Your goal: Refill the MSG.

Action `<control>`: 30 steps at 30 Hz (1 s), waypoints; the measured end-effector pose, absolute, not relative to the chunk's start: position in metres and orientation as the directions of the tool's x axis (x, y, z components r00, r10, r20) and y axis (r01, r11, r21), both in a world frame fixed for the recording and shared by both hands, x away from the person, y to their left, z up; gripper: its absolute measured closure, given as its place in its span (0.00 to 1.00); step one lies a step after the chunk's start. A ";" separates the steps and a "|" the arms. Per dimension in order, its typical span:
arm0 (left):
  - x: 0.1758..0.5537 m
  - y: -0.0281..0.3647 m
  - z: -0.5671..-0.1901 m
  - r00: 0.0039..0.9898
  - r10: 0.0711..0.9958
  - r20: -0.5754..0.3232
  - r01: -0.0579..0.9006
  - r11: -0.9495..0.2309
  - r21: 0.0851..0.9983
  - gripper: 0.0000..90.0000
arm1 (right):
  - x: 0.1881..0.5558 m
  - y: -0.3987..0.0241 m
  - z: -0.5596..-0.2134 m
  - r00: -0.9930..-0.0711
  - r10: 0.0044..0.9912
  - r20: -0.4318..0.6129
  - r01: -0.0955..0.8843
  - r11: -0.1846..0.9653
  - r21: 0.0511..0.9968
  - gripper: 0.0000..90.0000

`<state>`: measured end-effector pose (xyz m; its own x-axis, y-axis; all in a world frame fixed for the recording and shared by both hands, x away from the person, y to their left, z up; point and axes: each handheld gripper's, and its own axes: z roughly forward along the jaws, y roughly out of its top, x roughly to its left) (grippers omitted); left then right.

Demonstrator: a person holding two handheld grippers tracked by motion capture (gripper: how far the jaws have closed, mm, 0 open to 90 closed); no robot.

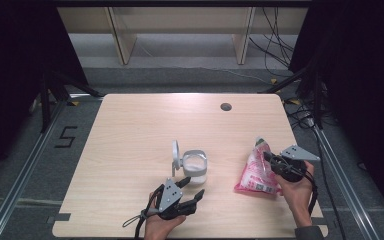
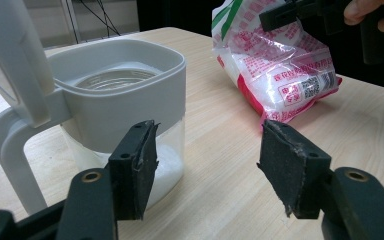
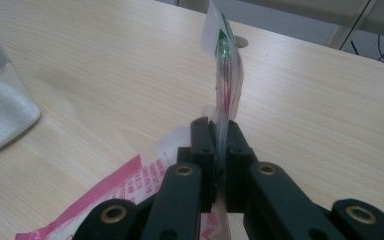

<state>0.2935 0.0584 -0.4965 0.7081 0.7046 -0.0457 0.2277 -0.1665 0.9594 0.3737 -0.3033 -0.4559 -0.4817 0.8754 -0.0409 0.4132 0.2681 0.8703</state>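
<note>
A clear container with a grey rim and an open flip lid stands at the table's middle, white powder in its bottom. My left gripper sits just in front of it, jaws open, its left pad close to the container wall, nothing held. A pink and white plastic bag of white grains lies to the right, its top end lifted. My right gripper is shut on the bag's thin upper edge, which stands up between the jaws.
The wooden table has a round cable hole near its far edge. Shelving and cables stand beyond the table. Dark curtains flank both sides. A floor mark sits at the left.
</note>
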 end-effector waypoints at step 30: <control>0.293 0.058 -0.496 0.693 0.717 -0.073 0.244 -0.139 0.960 0.44 | 0.376 -0.318 -0.460 -0.256 0.967 0.012 0.466 0.112 0.878 0.51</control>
